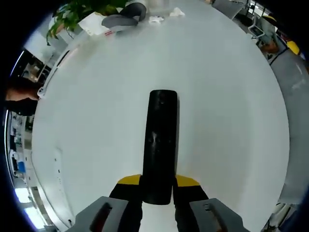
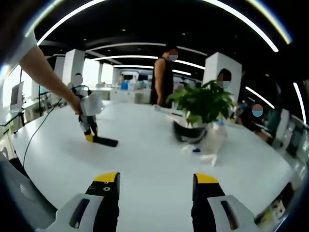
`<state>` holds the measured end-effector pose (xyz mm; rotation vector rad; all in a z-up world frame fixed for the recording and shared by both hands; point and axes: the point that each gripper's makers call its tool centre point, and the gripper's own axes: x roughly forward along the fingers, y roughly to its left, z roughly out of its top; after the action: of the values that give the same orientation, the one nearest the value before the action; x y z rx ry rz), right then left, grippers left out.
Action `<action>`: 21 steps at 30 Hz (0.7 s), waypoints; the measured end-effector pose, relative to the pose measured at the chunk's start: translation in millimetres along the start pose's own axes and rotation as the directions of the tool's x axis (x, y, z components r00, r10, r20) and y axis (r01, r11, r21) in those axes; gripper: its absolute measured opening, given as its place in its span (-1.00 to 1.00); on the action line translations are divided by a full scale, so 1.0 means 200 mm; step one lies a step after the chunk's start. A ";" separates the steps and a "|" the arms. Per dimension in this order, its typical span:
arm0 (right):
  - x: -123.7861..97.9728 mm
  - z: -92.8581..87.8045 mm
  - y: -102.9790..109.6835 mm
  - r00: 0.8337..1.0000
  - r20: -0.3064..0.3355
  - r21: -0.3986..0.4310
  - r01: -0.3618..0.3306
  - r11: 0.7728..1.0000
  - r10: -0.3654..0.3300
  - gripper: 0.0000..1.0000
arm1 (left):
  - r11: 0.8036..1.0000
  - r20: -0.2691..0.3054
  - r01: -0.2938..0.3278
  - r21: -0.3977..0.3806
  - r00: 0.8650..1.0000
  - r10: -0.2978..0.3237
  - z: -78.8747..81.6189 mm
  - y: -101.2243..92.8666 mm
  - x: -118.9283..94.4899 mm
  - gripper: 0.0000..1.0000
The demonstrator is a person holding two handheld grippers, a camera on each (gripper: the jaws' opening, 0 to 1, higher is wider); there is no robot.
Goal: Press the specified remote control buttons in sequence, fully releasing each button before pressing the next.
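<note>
A black remote control (image 1: 161, 145) is seen clamped at its near end between the yellow-tipped jaws of the left gripper (image 1: 157, 186), its body stretched forward over the white table (image 1: 231, 125). In the right gripper view the same remote (image 2: 105, 141) is shown lying flat on the table (image 2: 154, 164), held at one end by the left gripper (image 2: 88, 130) in a person's hand. The right gripper (image 2: 157, 193) is held with its jaws wide apart and nothing between them, well back from the remote. A potted plant (image 2: 202, 104) and a dark helmet-like object (image 2: 188, 131) are placed further along the table, apart from the work.

The pressing appears not yet begun. It would be done best with the remote kept pinned flat and steady by the left gripper, while one jaw tip of the right is brought squarely down on the named button, then lifted fully clear before the next is sought. The buttons are too dim to be told apart here, so a slow, well-aimed approach is advised.
</note>
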<state>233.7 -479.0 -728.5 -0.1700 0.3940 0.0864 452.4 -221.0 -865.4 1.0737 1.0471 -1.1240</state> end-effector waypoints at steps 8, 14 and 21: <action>0.00 0.00 0.00 1.000 0.001 0.000 0.001 1.000 -0.001 0.16 | 0.999 0.026 0.014 -0.036 1.000 -0.013 -0.01 -0.07 -0.01 -0.55; -0.01 0.00 0.00 1.000 0.004 0.001 0.000 1.000 0.000 0.15 | 0.999 0.025 0.029 -0.037 0.999 -0.029 -0.01 -0.10 -0.01 -0.55; -0.01 0.00 0.00 1.000 0.005 -0.001 -0.004 1.000 0.004 0.13 | 0.999 0.017 0.040 -0.032 0.999 -0.039 -0.01 -0.16 -0.01 -0.55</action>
<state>232.8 -478.3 -727.7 -0.1698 0.3895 0.0910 420.2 -221.7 -866.7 1.0203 1.0740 -1.1421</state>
